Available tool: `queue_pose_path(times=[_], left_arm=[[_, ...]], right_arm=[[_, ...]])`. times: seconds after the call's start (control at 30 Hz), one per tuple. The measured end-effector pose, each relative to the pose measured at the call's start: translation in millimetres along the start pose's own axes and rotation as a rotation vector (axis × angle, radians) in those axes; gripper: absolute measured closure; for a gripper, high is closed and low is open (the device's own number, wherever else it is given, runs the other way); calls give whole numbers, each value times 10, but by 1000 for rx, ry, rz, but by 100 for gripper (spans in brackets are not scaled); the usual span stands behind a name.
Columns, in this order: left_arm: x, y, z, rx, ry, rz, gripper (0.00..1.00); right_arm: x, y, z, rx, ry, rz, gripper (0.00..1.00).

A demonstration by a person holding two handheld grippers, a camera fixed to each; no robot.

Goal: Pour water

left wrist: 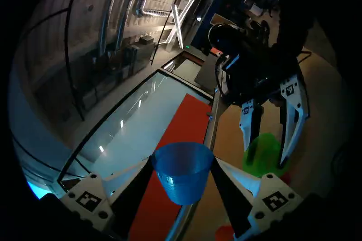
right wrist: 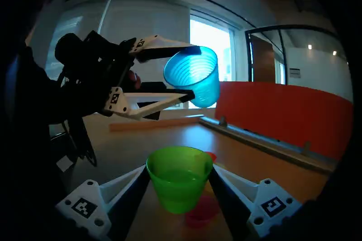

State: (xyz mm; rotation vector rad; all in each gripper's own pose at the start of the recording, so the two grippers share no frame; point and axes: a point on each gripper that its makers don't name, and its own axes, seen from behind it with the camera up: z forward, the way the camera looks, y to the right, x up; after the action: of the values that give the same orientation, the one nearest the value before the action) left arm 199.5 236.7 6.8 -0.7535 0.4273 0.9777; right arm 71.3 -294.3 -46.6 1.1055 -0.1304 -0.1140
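Above wooden table [right wrist: 253,159] | left fingers [left wrist: 122,174] pinch tilted blue cup [left wrist: 182,175] | right fingers [right wrist: 120,181] pinch green cup [right wrist: 179,182] | red cup [right wrist: 201,213] near.

I find no words, brands or numbers that I can read. My left fingers [left wrist: 102,191] and right fingers [right wrist: 106,192] carry black-and-white square markers [left wrist: 88,199], patterns and not letters. In the right gripper view a small white sign [right wrist: 295,73] hangs on the far wall [right wrist: 316,67], its print too small for me to make out
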Motion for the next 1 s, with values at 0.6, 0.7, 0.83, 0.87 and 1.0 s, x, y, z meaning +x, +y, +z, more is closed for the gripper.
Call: queue_pose_path(times=[0.6, 0.7, 0.83, 0.87, 1.0], left_arm=[[-82, -177, -49, 9, -19, -421, 12], [-114, -182, -55, 5, -27, -492, 13], [-160, -185, -65, 5, -40, -582, 12], [-170, -183, -68, 4, -42, -607, 13], [-175, -188, -79, -2, -37, -706, 12]], right_arm=[[26, -6, 5, -1, 4, -5, 10], [31, -3, 7, -2, 4, -5, 10], [34, 4, 6, -4, 6, -6, 10], [35, 6, 7, -4, 6, -6, 10], [41, 8, 5, -5, 7, -7, 10]])
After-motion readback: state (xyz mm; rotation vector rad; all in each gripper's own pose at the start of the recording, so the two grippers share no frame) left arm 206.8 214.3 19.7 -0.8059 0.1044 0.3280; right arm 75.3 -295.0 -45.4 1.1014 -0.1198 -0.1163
